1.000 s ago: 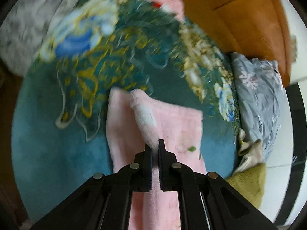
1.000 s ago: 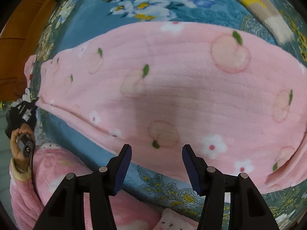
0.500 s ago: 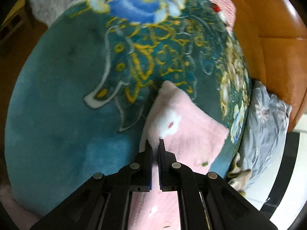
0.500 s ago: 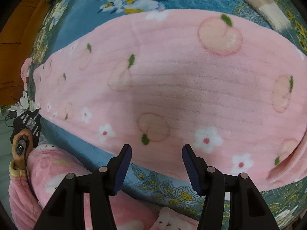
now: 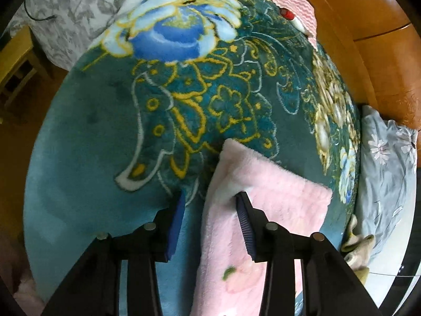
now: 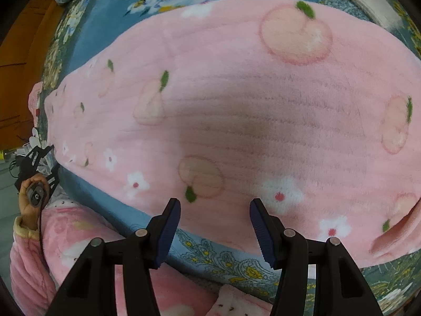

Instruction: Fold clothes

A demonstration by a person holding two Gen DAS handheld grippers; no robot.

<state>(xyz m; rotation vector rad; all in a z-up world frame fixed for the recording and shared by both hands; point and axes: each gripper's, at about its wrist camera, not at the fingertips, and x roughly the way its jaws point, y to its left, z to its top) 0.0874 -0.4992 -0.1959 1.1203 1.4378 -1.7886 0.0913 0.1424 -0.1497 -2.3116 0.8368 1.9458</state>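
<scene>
Your left gripper (image 5: 210, 202) is spread wide over the end of the fluffy pink peach-print fleece garment (image 5: 263, 210), w/ nothing pinched. Garment lies flat on the teal floral plush blanket (image 5: 105, 158), along its near edge. Your right gripper (image 6: 214, 210) is also apart, holding nothing.

Soft, even indoor light, strong fisheye bending and dark corners, a shadow darkening the fuzzy pink peach-print garment (image 6: 263, 131).

Teal floral blanket (image 5: 110, 142) covering the bed, orange-brown wooden headboard (image 5: 368, 39) at far right, grey floral pillow (image 5: 386, 173) on the right, grey patterned bedding (image 5: 76, 8) far left, pale floor (image 5: 389, 266) near right
</scene>
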